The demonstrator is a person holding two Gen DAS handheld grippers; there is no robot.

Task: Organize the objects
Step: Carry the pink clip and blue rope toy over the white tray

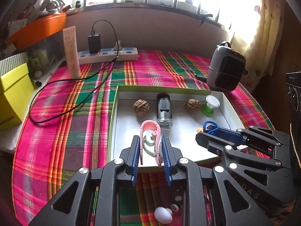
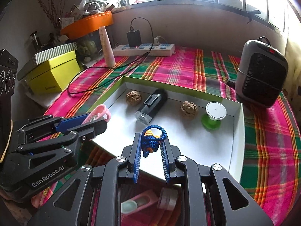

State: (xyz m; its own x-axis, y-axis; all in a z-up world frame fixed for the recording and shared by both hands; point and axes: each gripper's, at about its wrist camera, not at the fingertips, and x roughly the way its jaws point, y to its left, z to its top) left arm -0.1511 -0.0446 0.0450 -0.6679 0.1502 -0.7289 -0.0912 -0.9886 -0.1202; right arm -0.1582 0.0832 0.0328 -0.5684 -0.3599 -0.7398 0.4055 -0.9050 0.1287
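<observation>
A white shallow box [image 1: 115, 113] with a green rim lies on the plaid cloth. Inside it are two walnuts [image 1: 141, 107] [image 1: 192, 105], a black-and-clear bottle [image 1: 164, 111] on its side and a green-and-white spool [image 1: 209, 105]. My left gripper [image 1: 150, 139] is shut on a pink plastic clip [image 1: 150, 128], held over the box's near edge. My right gripper [image 2: 151, 140] is shut on a bundle of blue cord [image 2: 153, 137] with an orange piece inside it, also over the box's near part. Each gripper shows in the other's view: the right gripper [image 1: 200, 136] and the left gripper [image 2: 102, 121].
A grey heater [image 1: 225, 67] stands right of the box. At the back are a power strip [image 1: 107, 55] with a black charger, its cable [image 1: 62, 111] and a white tube [image 1: 71, 50]. A yellow box [image 1: 13, 94] sits far left. A pink case [image 2: 139, 201] and a tape roll [image 2: 168, 197] lie below.
</observation>
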